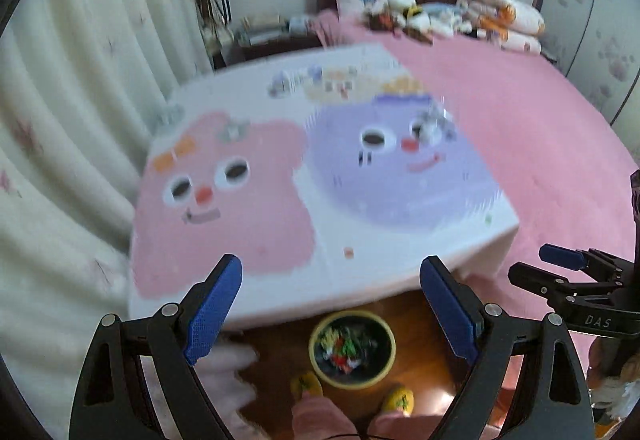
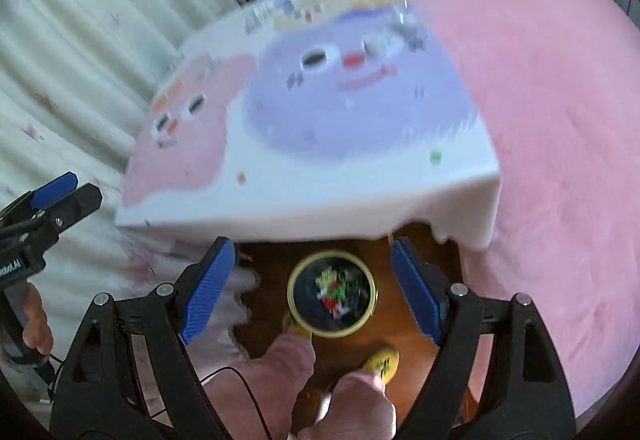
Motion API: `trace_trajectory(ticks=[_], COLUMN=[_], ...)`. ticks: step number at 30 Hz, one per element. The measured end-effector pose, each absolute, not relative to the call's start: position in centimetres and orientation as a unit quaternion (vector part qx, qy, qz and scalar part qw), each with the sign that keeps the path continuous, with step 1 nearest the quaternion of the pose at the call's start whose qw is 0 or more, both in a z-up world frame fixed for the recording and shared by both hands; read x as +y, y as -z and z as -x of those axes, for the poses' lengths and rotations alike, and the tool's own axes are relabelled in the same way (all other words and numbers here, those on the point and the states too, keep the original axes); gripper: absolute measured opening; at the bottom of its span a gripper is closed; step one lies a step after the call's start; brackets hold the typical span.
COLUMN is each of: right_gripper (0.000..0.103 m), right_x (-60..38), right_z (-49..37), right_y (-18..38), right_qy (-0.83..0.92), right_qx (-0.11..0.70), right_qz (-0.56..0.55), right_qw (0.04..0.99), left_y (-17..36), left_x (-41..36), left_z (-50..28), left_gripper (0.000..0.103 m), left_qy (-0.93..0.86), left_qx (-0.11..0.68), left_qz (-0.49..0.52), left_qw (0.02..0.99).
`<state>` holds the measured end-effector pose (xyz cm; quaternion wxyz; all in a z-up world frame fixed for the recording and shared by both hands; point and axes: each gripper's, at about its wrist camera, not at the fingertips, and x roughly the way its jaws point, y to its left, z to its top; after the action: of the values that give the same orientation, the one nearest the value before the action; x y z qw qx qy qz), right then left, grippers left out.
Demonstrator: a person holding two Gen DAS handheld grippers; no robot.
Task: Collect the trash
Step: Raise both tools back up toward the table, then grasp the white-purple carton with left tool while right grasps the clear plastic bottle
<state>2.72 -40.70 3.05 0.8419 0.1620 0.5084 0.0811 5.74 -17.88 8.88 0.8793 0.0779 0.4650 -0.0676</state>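
A round yellow-rimmed trash bin point(image 1: 352, 349) stands on the wooden floor below the table edge, with several colourful scraps inside; it also shows in the right wrist view point(image 2: 332, 293). A small orange scrap point(image 1: 348, 252) point(image 2: 240, 177) and a small green scrap point(image 1: 487, 218) point(image 2: 435, 156) lie near the front edge of the table point(image 1: 280, 292) point(image 2: 320, 212), which has a white cloth with pink and purple cartoon faces. My left gripper point(image 1: 332, 304) is open and empty above the table's front edge. My right gripper point(image 2: 310, 288) is open and empty above the bin.
A pink-covered bed point(image 1: 520, 128) with pillows and folded bedding lies right of the table. White curtains point(image 1: 60, 120) hang on the left. The person's feet in yellow slippers point(image 1: 396, 398) stand by the bin. Small blurred items lie at the table's far end point(image 1: 312, 80).
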Motion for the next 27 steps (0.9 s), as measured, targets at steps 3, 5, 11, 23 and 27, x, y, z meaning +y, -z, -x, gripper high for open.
trace_trajectory(ticks=[3, 5, 11, 23, 27], right_gripper=[0.079, 0.079, 0.079, 0.074, 0.074], right_x=[-41.4, -42.1, -43.2, -47.1, -49.2], right_z=[-4.3, -5.7, -10.4, -23.7, -27.4], right_y=[-5.8, -7.6, -9.9, -2.7, 1.0], right_qy=[-0.086, -0.086, -0.070, 0.059, 0.123], right_qx=[0.487, 0.473, 0.459, 0.492, 0.488], right_qz=[-0.161, -0.160, -0.158, -0.267, -0.324], right_qw=[0.854, 0.862, 0.871, 0.827, 0.801], left_y=[-12.6, -15.0, -19.4, -15.2, -10.3], left_x=[-18.3, -18.9, -18.9, -14.4, -13.6], left_z=[-7.3, -8.5, -14.0, -38.6, -47.2], left_gripper=[0.092, 0.092, 0.092, 0.091, 0.091], left_qy=[0.070, 0.069, 0.066, 0.148, 0.176], left_qx=[0.440, 0.423, 0.394, 0.457, 0.484], left_qz=[-0.095, -0.113, -0.134, -0.146, -0.170], left_qw=[0.890, 0.897, 0.907, 0.865, 0.840])
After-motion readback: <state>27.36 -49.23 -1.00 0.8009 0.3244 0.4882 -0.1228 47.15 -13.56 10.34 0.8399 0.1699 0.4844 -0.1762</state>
